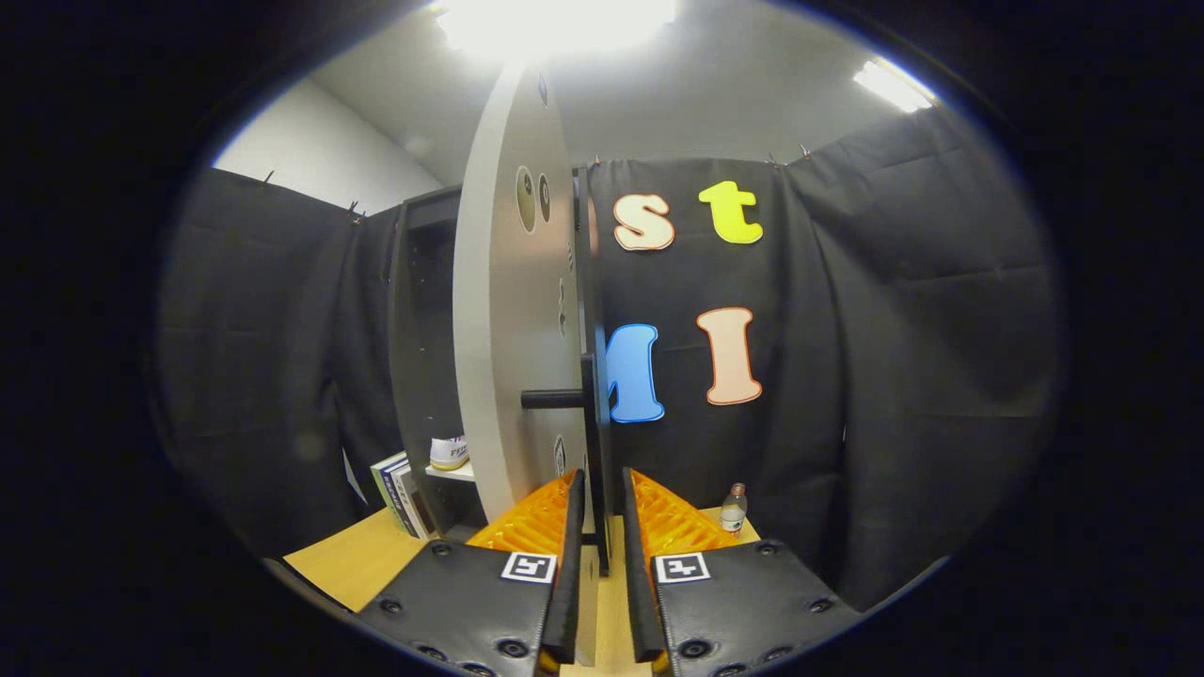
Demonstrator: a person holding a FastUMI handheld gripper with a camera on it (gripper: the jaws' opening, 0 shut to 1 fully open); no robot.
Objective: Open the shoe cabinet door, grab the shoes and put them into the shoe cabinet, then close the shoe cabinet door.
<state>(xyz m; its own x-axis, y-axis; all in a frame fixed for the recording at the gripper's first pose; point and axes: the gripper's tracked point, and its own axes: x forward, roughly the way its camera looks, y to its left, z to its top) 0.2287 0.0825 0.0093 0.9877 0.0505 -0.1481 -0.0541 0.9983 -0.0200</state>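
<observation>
Straddling the free edge of the shoe cabinet door [513, 310], my gripper [602, 512] has its fingers slightly apart, one on each side of the panel; I can't tell whether both pads actually press it. Edge-on, the door runs upright straight ahead, its bar handle [553, 399] just above the fingertips. Left of the door, the dark cabinet [423, 348] stands open, with a white shoe [450, 452] on its shelf [453, 472]. I judge the next move to be swinging the door leftward to close it. Books [400, 494] lean beside the cabinet on the wooden tabletop [353, 559]; a small bottle [733, 509] stands to the right, black drapes behind.
</observation>
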